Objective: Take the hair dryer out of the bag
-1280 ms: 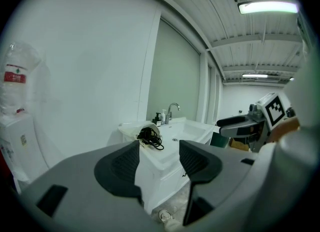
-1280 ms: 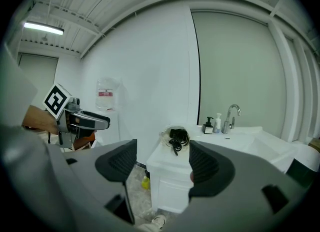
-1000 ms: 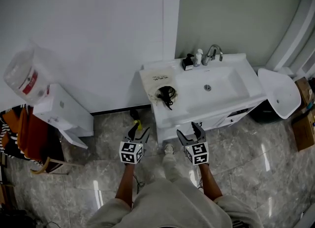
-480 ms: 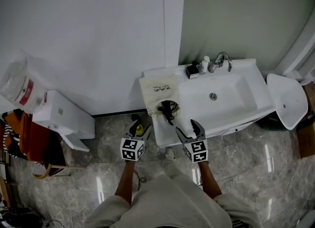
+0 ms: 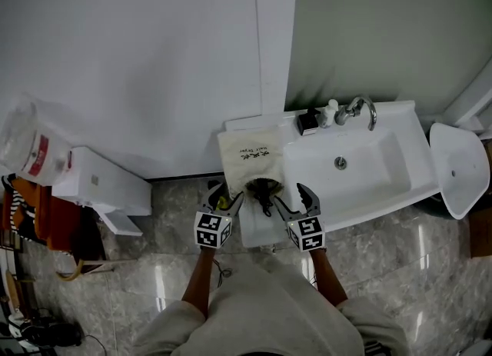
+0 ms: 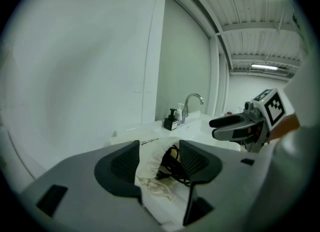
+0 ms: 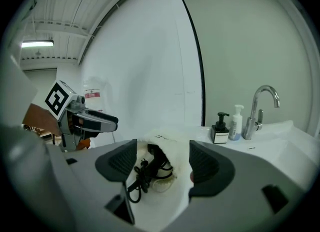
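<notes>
Washroom corner: white wall [image 5: 138, 54] on the left, grey-green panel [image 5: 384, 31] on the right, glossy marble floor [image 5: 154, 270] below. A white sink [image 5: 388, 164] stands against the wall, with a flat ledge at its left end.

- Faucet [image 5: 360, 108]: chrome, curved, at the back rim of the sink.
- Dispenser [image 5: 309, 121]: black pump type, just left of the faucet.
- Bottle [image 5: 330, 111]: white, between the dispenser and the faucet.
- Bag [image 5: 252, 158]: cream cloth with a line of black print. It lies flat on the ledge, with its open mouth turned toward the person.
- Hair dryer [image 5: 264, 189]: black, lodged in the bag's mouth. Its cord [image 7: 134, 178] is looped and hangs out over the front hem.
- Left gripper [image 5: 227, 195]: jaws apart, nothing held. It is at the front edge of the ledge, just left of the bag's mouth. Its own view shows the bag's hem and the cord in the gap between the pads. Whether a pad touches the cloth cannot be told.
- Right gripper [image 5: 292, 195]: jaws apart, nothing held, just right of the bag's mouth. Its own view shows the hair dryer and cord between the pads, a little beyond them.
- The two grippers flank the bag's mouth, and each shows in the other's view.
- Cabinet [image 5: 100, 185]: a low white box on the floor, left of the sink.
- Container [image 5: 31, 147]: clear plastic with a red label, beside the cabinet.
- Lid [image 5: 460, 170]: white oval, at the sink's right end
</notes>
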Tool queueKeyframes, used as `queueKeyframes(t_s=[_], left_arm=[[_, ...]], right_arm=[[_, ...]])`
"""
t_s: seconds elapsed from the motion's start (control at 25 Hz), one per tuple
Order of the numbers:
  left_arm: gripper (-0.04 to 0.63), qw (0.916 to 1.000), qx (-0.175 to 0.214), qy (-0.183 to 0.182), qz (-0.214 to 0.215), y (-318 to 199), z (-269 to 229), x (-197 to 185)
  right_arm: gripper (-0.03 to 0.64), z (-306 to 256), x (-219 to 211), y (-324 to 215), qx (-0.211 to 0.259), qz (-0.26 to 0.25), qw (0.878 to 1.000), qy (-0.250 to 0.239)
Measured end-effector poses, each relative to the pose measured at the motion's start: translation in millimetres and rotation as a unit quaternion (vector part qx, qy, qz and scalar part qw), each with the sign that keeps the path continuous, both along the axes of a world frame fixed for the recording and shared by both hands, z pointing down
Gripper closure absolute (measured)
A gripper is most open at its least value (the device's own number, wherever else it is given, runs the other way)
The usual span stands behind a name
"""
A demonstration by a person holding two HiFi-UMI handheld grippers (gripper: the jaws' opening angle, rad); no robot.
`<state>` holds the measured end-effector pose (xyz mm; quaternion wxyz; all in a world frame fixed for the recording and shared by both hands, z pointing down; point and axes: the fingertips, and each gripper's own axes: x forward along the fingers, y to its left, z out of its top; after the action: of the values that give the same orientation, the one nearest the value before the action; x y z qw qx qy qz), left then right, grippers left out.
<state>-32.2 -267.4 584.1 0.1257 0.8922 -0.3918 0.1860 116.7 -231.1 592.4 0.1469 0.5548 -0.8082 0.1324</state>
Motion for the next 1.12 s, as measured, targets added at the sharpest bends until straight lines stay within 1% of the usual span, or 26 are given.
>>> queueKeyframes(t_s=[0.2, 0.4, 0.64, 0.76, 0.84, 0.92, 1.04, 1.12], left_arm=[[0.348, 0.9999, -0.006, -0.008, 0.007, -27, 9, 12], [0.348, 0.9996, -0.018, -0.014, 0.018, -36, 21, 22], [0.348, 0.9967, -0.020, -0.056, 0.055, -39, 37, 35], [0.348, 0.9931, -0.006, -0.085, 0.081, -40, 42, 40], [0.348, 0.9882, 0.009, -0.113, 0.103, -40, 45, 43], [0.348, 0.9800, 0.028, -0.149, 0.128, -38, 48, 45], [0.350, 0.9634, 0.054, -0.199, 0.171, -36, 54, 49], [0.348, 0.9520, 0.068, -0.224, 0.197, -36, 58, 52]], right_arm=[[0.307, 6, 1, -32, -0.008, -0.014, 1.000, -0.004], [0.307, 16, 2, -46, -0.021, -0.021, 1.000, -0.009], [0.307, 26, 3, -49, -0.036, -0.019, 0.999, -0.015], [0.307, 32, -1, -48, -0.046, -0.022, 0.999, -0.018], [0.307, 37, -4, -45, -0.050, -0.022, 0.998, -0.018], [0.307, 42, -6, -42, -0.053, -0.022, 0.998, -0.018], [0.307, 47, -10, -38, -0.060, -0.017, 0.998, -0.016], [0.307, 49, -12, -36, -0.067, -0.010, 0.998, -0.014]])
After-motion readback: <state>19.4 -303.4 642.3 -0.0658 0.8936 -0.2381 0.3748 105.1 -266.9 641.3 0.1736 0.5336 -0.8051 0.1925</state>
